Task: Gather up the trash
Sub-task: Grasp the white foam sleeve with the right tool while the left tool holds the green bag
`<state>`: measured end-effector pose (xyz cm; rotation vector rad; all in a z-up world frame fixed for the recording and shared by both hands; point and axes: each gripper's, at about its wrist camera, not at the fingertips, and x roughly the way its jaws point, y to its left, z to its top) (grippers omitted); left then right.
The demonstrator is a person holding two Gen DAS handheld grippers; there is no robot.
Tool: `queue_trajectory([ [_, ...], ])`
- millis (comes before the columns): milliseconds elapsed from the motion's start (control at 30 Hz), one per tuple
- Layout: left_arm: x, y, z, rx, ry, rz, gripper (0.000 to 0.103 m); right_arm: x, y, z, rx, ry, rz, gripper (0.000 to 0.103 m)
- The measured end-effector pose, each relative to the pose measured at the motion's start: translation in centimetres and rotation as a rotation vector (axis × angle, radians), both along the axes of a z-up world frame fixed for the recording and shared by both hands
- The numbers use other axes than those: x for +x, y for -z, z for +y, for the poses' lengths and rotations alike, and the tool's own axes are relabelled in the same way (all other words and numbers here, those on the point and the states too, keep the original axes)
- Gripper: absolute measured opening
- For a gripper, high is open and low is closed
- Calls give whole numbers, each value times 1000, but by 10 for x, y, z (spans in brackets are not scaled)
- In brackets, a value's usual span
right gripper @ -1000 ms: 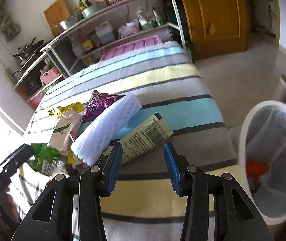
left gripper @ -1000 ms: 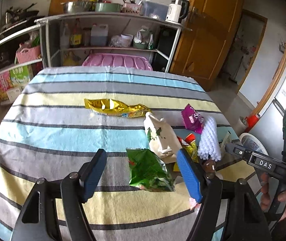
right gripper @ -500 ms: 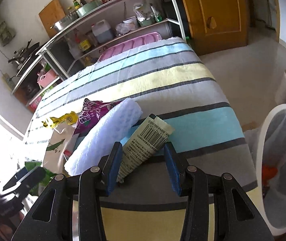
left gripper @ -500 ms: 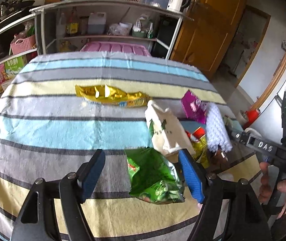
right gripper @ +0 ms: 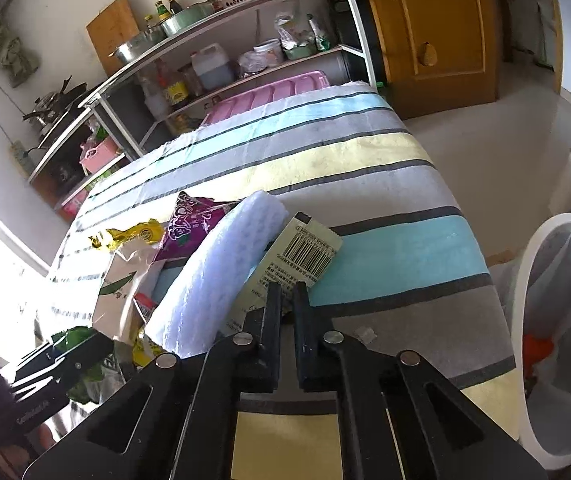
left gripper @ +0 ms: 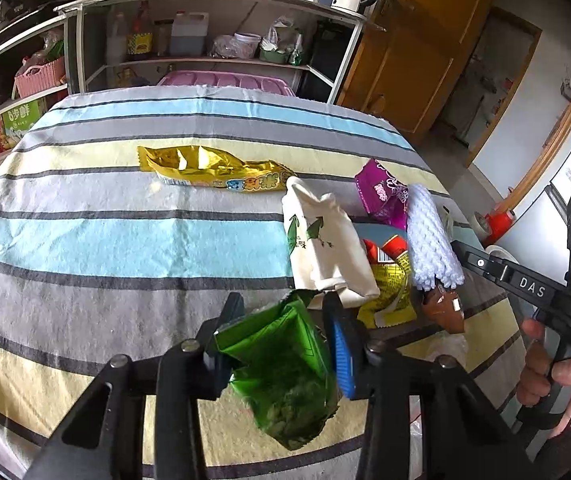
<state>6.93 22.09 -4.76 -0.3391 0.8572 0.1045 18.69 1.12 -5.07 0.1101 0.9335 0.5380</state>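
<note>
In the left wrist view, the left tool point(left gripper: 281, 336), which stood wide around the green wrapper point(left gripper: 285, 368) a second ago, has now closed on it; the crumpled bag sits pinched between the two pads and bulges below them, so this piece looks secured and ready to lift. Just beyond it lie the white paper bag point(left gripper: 325, 248), a yellow packet point(left gripper: 389, 292), the white foam sleeve point(left gripper: 431, 240), a purple wrapper point(left gripper: 381, 196) and, farther off, the gold wrapper point(left gripper: 209, 170). The striped table point(left gripper: 125, 240) is bare to the left and toward the far edge, giving free room there; the clutter crowds the right.

In the right wrist view, the right tool point(right gripper: 287, 300) has likewise gone from wide to nearly closed, its pads gripping the near end of the barcode packet point(right gripper: 297, 260), which lies against the foam sleeve point(right gripper: 221, 276). The bin point(right gripper: 525, 280) stands off the table's right edge, its mouth open. The way from packet to bin crosses only bare cloth and the table edge, so I judge that carry unobstructed; the left tool's load has the longer trip past the pile.
</note>
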Motion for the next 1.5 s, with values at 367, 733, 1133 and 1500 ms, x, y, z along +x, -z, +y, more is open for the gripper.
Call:
queue_trajectory([
  [367,0,2,4,-1,-20,12,42,1,-20,7,132,-48,16,50],
  [733,-1,-1,1,9,-6,-2,41,-10,-14,46,-48,-123,-36,25],
  [1133,-11,-27,-8,34,0,-55,41,-25,-33,20,17,-132,-94,11],
  [1500,-11,-63,-36,72,66,-127,41,-47,-64,-19,97,-96,-153,11],
])
